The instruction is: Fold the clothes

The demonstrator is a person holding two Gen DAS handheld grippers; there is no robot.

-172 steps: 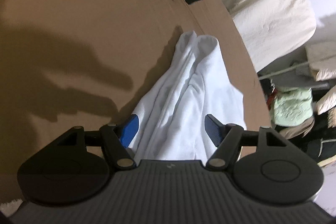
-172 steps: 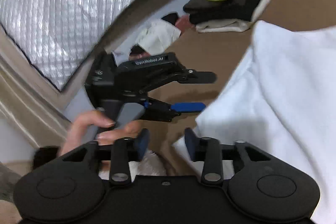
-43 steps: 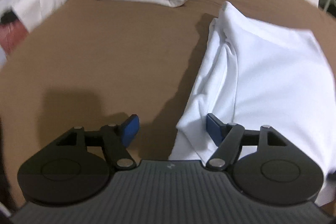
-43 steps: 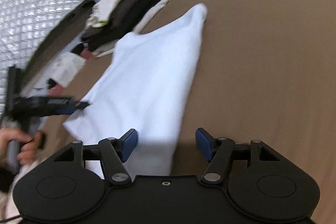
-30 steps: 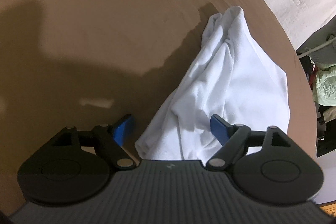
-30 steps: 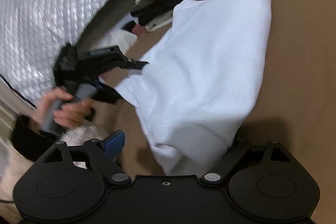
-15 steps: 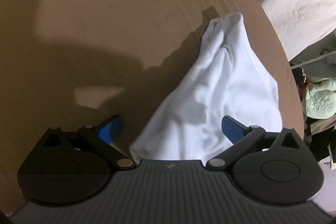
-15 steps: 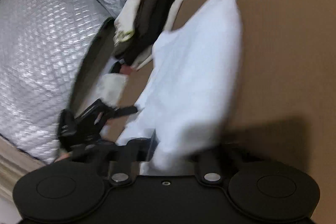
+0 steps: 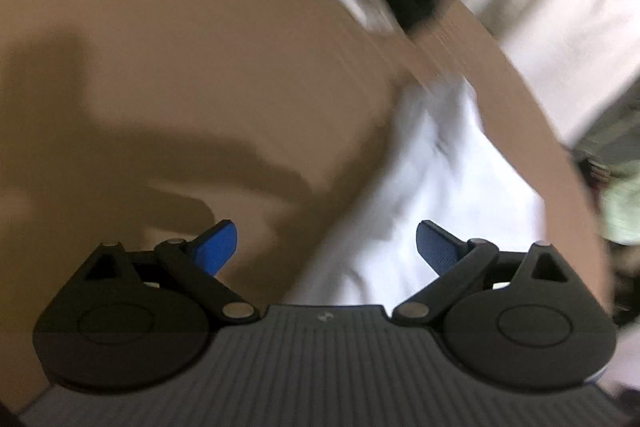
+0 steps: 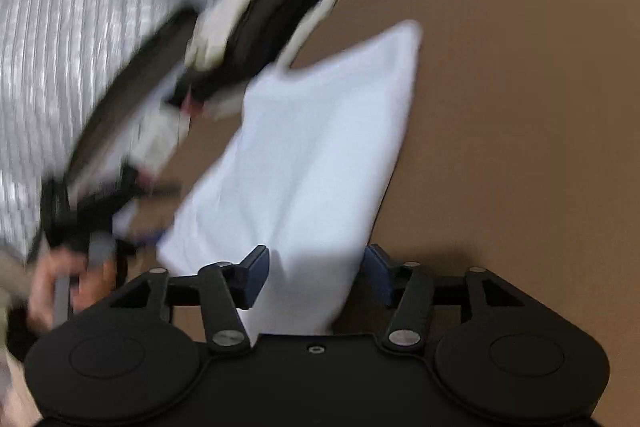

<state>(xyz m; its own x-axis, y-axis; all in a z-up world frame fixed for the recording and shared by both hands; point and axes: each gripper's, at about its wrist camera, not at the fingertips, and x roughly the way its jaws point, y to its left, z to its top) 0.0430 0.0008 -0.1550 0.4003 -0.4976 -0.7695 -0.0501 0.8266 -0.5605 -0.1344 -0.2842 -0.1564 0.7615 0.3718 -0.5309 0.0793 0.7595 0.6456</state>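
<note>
White garment (image 10: pixel 312 163) lies folded long and narrow on the brown table (image 10: pixel 520 107), just short of the finished stack (image 10: pixel 256 27) at the far edge. Right claw (image 10: pixel 316 277) has just been opening, cloth between its pads but loose. Left claw (image 9: pixel 326 247) spread wide over the near hem. By my read, a crosswise fold remains.

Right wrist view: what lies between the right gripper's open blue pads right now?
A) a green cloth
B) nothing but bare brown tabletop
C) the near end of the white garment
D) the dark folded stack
C: the white garment runs down between the pads of the right gripper, whose jaws have just been opening and stand apart, not visibly pressing the cloth; the stack of folded clothes sits farther off on the brown table.
</note>
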